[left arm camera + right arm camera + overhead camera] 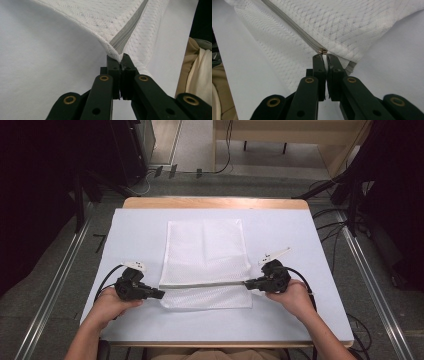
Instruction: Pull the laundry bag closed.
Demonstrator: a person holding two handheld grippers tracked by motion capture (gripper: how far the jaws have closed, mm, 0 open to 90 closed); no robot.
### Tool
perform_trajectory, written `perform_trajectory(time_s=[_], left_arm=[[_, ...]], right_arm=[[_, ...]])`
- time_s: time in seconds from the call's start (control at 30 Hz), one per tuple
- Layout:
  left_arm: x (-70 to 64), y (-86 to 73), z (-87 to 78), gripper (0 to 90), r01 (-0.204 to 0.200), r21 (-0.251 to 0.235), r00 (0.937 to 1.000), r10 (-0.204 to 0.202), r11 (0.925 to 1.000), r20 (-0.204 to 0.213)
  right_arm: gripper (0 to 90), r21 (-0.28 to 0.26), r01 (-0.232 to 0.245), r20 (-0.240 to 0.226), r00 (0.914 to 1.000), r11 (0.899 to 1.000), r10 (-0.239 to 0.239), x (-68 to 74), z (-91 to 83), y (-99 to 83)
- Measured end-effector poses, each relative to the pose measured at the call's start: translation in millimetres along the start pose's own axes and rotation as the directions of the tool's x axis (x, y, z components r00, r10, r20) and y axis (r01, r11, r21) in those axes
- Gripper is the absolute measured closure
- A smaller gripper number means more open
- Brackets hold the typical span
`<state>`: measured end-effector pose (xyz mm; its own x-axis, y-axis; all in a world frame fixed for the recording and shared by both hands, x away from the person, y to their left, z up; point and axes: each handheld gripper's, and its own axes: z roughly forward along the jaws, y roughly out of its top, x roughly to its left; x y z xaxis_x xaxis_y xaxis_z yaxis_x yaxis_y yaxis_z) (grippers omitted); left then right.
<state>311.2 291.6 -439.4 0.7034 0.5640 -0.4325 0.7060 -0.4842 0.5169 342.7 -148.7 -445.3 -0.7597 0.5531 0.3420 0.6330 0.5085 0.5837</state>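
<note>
As both claws are pressed closed on cloth, the work seems to be about the zipper. The left claw [119,60] pinches the corner of the white mesh bag [205,255] exactly where the grey zipper [128,31] ends, probably to anchor that end so the bag cannot slide. The right claw [325,58] is closed on a small white piece at the opposite end, just below the brass-coloured slider [323,51]; I judge this is the pull tab, but it is too small to be sure. In the high view the left claw [159,294] and the right claw [248,283] stand at the two ends of the zipper [205,284], which runs straight and tight between them in the lower centre of the frame. This tension likely keeps the teeth in line so the slider can travel.

The bag lies flat in the middle of the counter [300,230], which is covered in white, with its far part undisturbed toward the upper frame.
</note>
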Motion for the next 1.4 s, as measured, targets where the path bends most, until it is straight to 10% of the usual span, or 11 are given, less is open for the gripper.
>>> perform_trajectory(time_s=[0.2, 0.67, 1.1, 1.4], left_arm=[[-1.6, -0.1, 2.3, 76.6, -0.010, 0.001, 0.9997, 0.010, 0.9999, 0.023], [2.0, 1.8, -10.6, 44.3, 0.012, -0.168, 0.9958, -0.027, 0.9856, -0.088], [14.6, -4.9, -28.1, 38.7, 0.057, -0.274, 0.9673, -0.121, 0.9602, -0.223], [22.2, -11.7, -36.0, 37.4, 0.061, -0.288, 0.9461, -0.147, 0.9558, -0.288]], right_arm=[[86.7, 0.000, 0.000, -0.007, 1.0000, 1.000, 0.000, 0.5, 1.8, 1.4], [50.9, -0.154, 0.061, 0.080, 0.9956, 0.986, -0.050, 5.7, -6.5, 4.2], [37.5, -0.233, 0.033, 0.215, 0.9764, 0.972, 0.018, -15.8, -17.9, -1.4], [30.7, -0.269, 0.004, 0.257, 0.9639, 0.963, 0.067, -32.3, -24.2, -8.3]])
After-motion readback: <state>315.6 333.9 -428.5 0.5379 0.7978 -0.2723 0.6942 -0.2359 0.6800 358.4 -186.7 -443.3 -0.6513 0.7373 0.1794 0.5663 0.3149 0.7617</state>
